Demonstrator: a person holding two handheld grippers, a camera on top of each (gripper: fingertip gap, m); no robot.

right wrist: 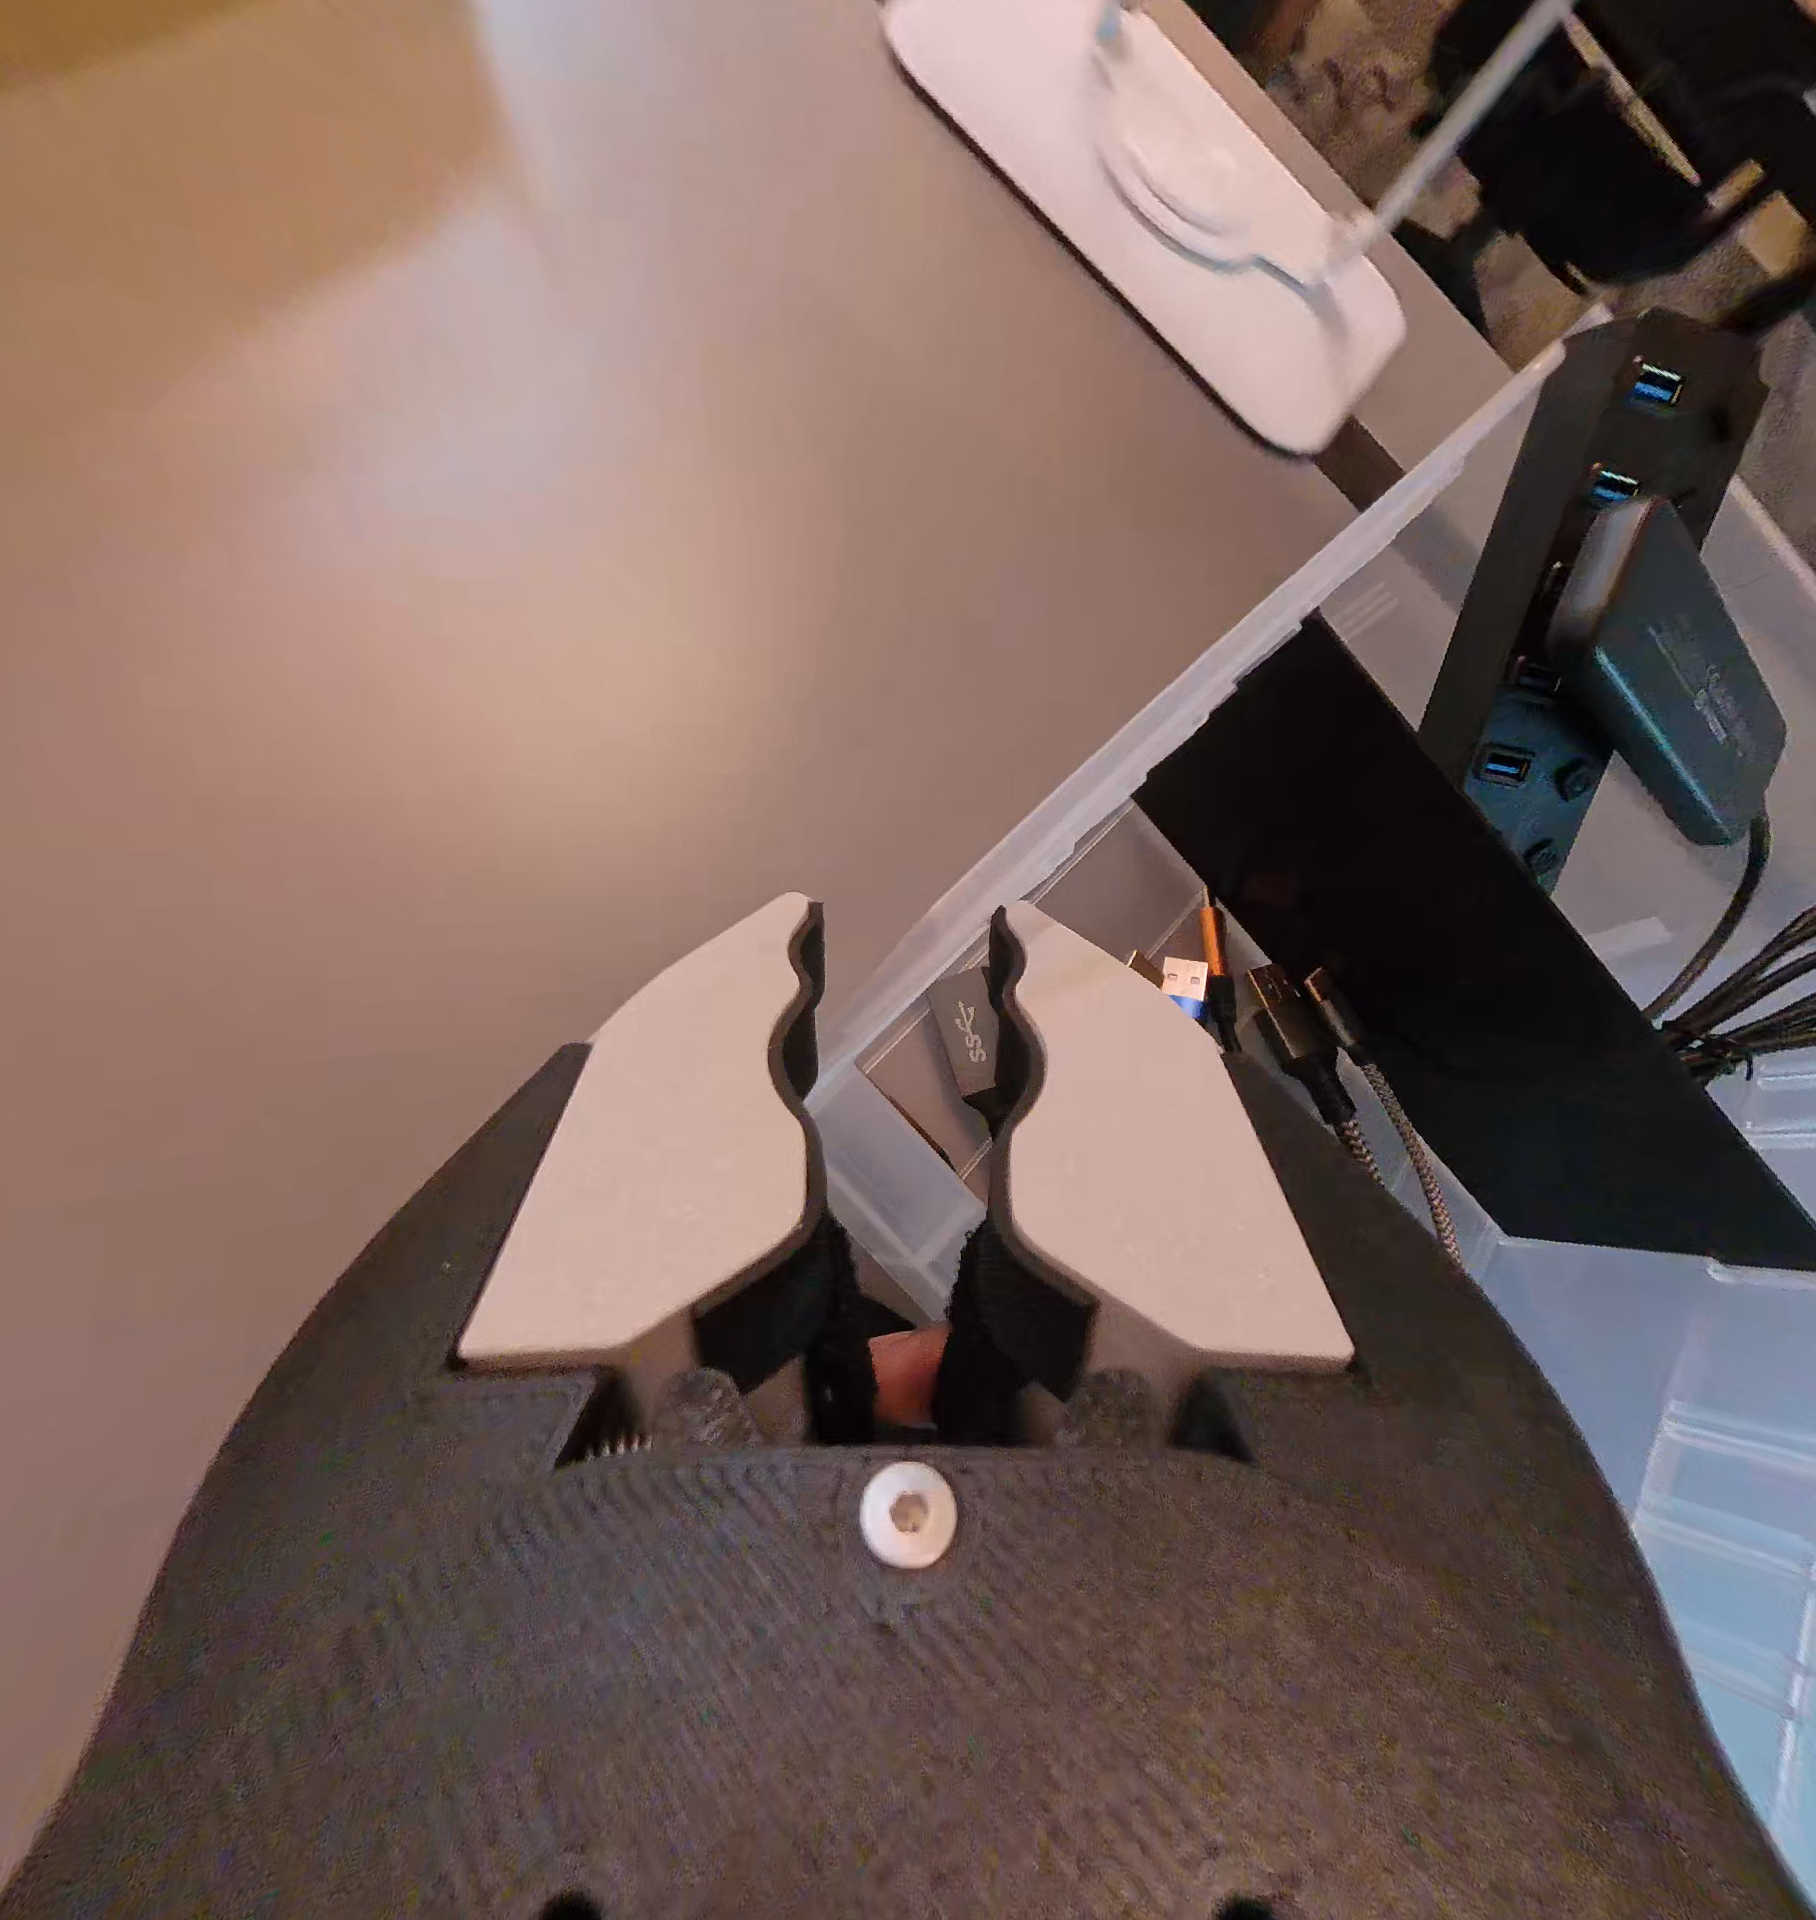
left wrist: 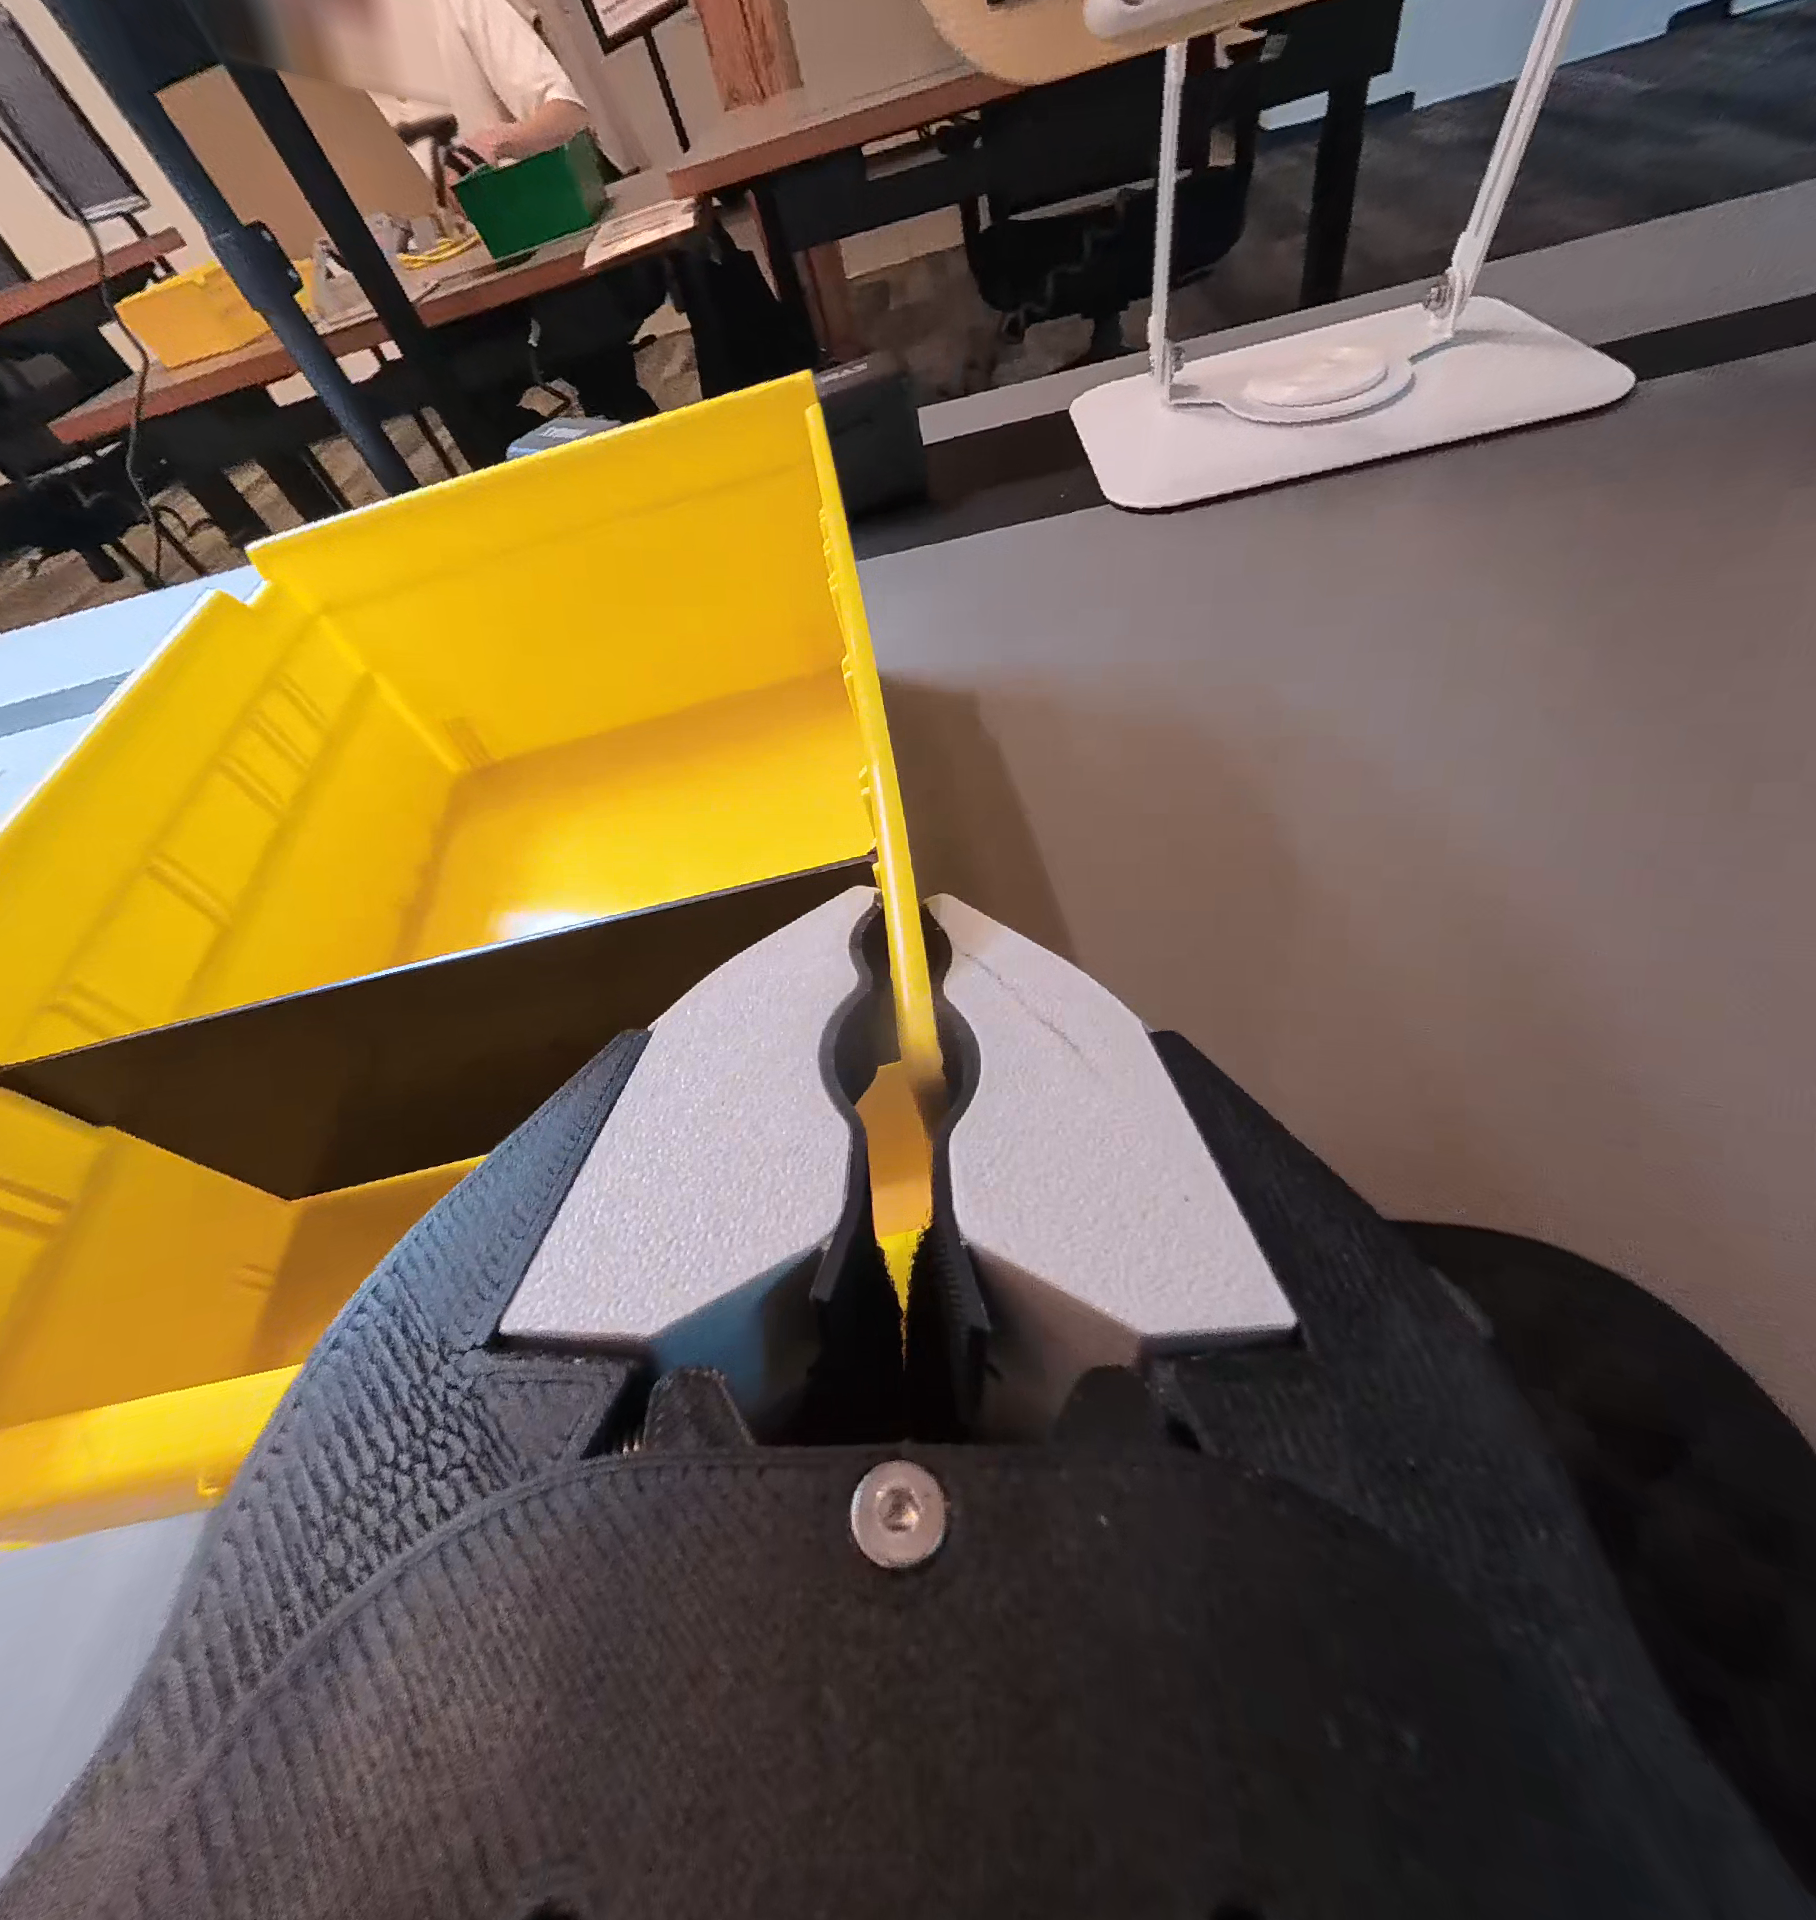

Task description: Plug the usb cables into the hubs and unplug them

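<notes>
Yellow bin (left wrist: 530, 748) wall is clamped in my left tool (left wrist: 909, 914); a black divider (left wrist: 384, 1049) crosses its bare interior. My right tool (right wrist: 909, 935) gapes over the clear bin (right wrist: 1174, 717), which holds usb cables (right wrist: 1288, 1013) and black hubs (right wrist: 1569, 582) beyond a divider, near the desk (right wrist: 468, 520) edge.

My grey table (left wrist: 1403, 831) runs to a far edge where a white lamp base (left wrist: 1351, 405) stands, its two pale struts rising out of view. Beyond that edge I see dark patterned carpet (left wrist: 1662, 114) and several brown-topped tables (left wrist: 883, 114) on dark legs. One of them carries a green box (left wrist: 535, 197) and a yellow tray (left wrist: 197, 317), with a person in a white top seated behind. Warm light glares across my tabletop.
</notes>
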